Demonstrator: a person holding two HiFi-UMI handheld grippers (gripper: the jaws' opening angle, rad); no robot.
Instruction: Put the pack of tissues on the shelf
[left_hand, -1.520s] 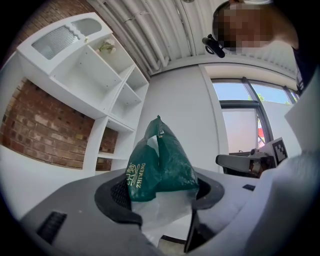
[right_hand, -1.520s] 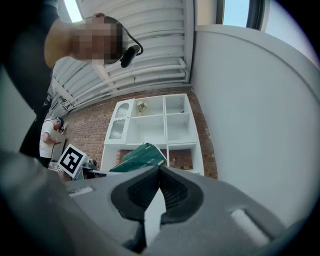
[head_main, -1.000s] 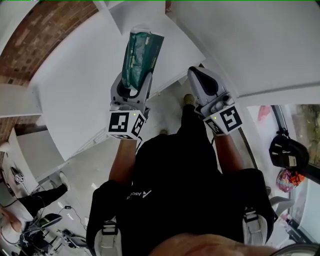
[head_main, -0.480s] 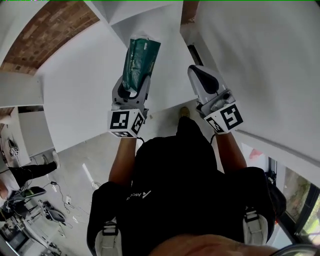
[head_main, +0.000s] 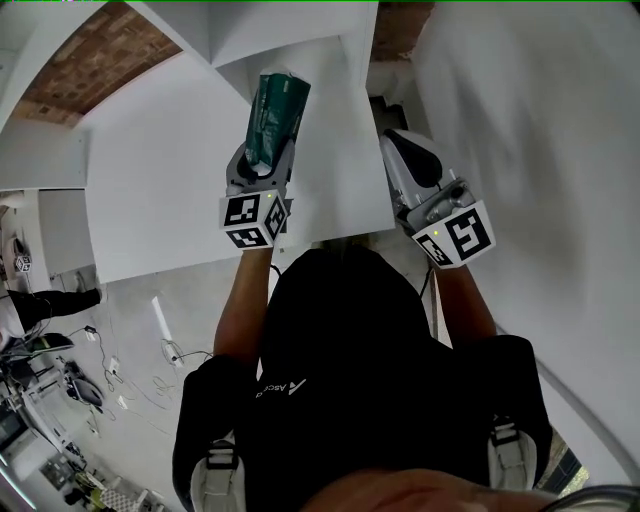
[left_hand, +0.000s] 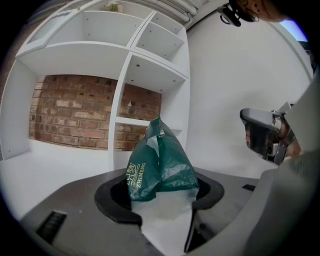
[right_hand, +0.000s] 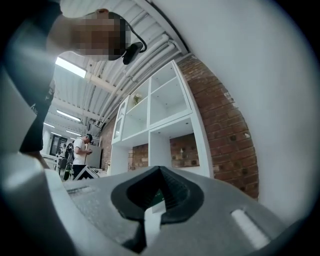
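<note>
The pack of tissues (head_main: 277, 115) is a dark green plastic pack with a clear lower part. It stands up out of my left gripper (head_main: 263, 165), which is shut on its lower end. In the left gripper view the pack (left_hand: 160, 165) rises between the jaws, in front of the white shelf unit (left_hand: 150, 65). My right gripper (head_main: 400, 145) is held level with the left one, a little to its right. Its jaws meet and hold nothing (right_hand: 159, 195). The shelf unit (right_hand: 165, 115) also shows ahead in the right gripper view.
A red brick wall (left_hand: 75, 115) backs the open shelf compartments. A plain white wall (head_main: 540, 150) runs close along the right. Cables (head_main: 170, 350) lie on the floor at the lower left. A person in a white shirt (right_hand: 80, 150) stands far off.
The white shelf panels have swung across beneath both grippers as the view turns. The left gripper keeps its hold on the pack and sits slightly higher. The right gripper stays beside it.
</note>
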